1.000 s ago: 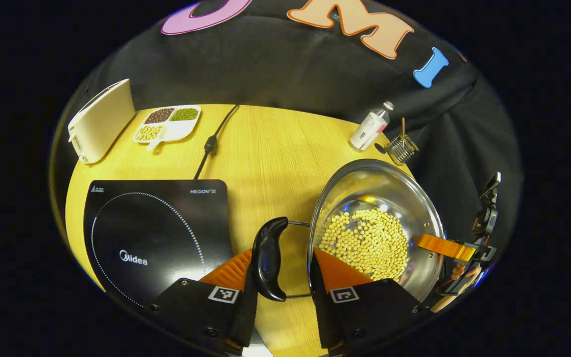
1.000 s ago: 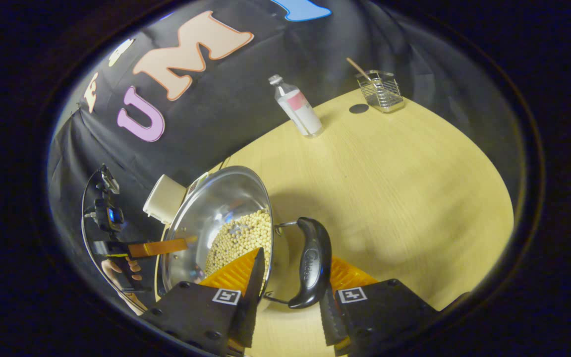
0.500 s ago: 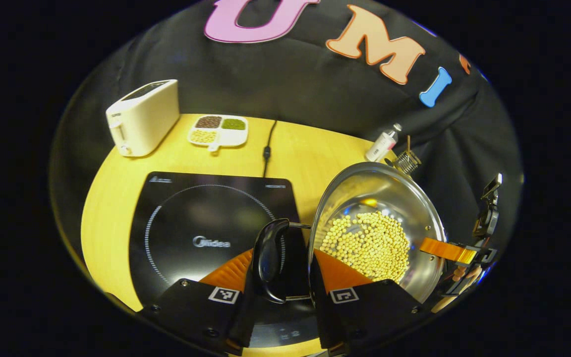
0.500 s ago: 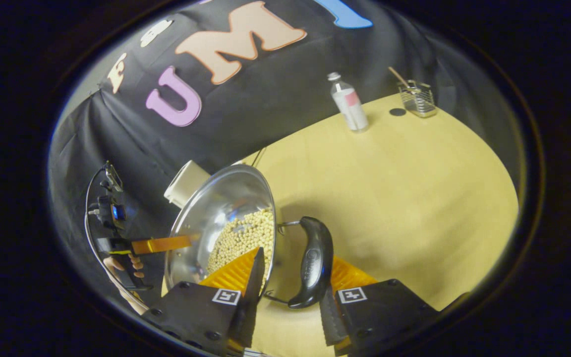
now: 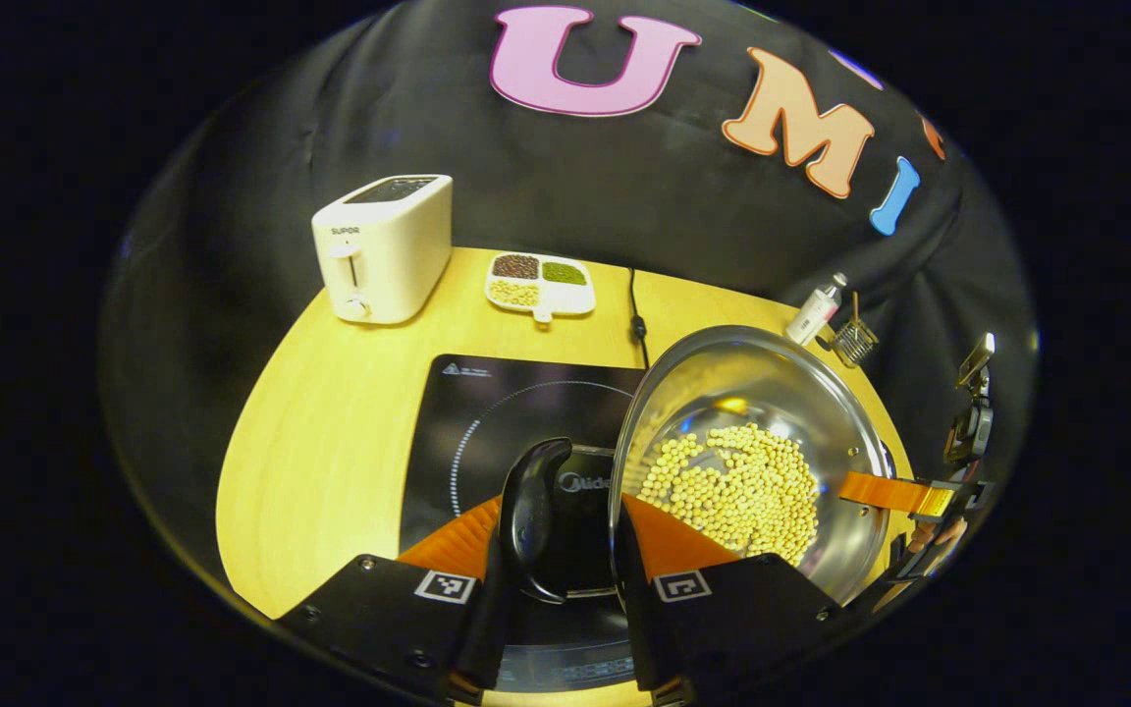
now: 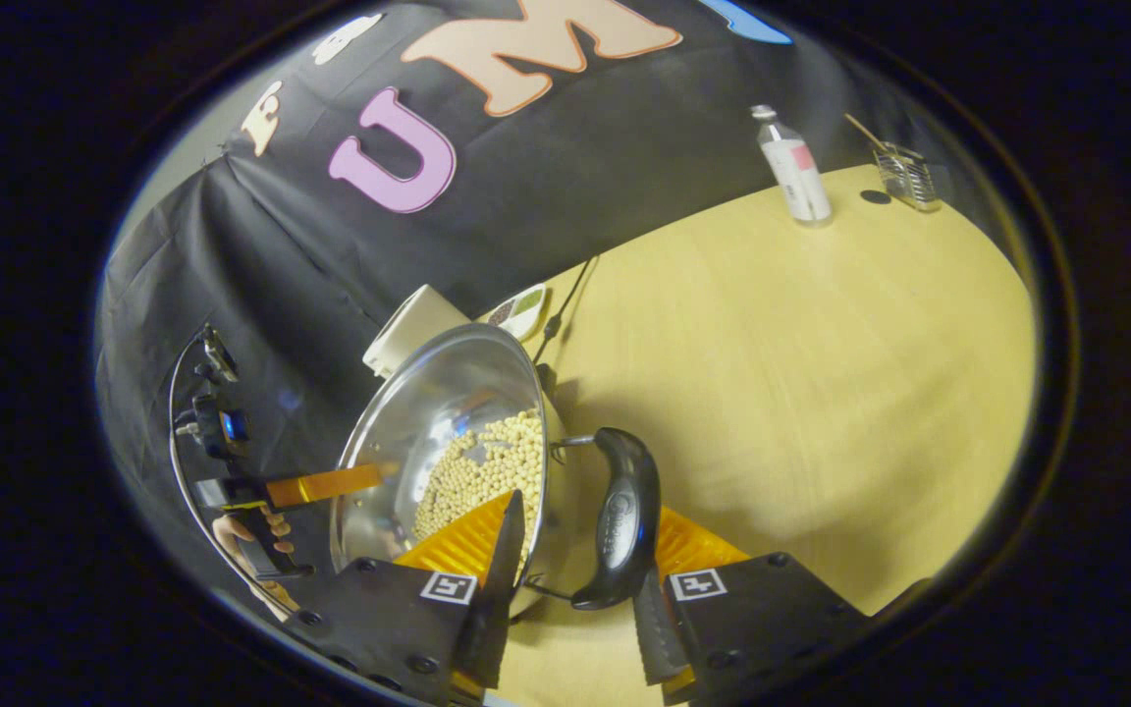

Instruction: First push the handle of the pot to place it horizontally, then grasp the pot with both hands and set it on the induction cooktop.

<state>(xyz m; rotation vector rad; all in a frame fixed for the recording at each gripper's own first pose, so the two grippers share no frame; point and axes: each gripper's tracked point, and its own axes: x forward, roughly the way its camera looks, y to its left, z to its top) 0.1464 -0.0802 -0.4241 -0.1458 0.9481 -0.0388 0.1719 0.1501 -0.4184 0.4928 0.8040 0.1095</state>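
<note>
the steel pot, with pale beans in its bottom, is held up over the right half of the induction cooktop, its rim past the cooktop's right edge, with bare table to the left and a toaster and divided dish well back. the left gripper is clamped on the left handle and the right gripper on the right handle, one finger inside the rim and one outside. both handles stick out level, their line running across between the grippers.
</note>
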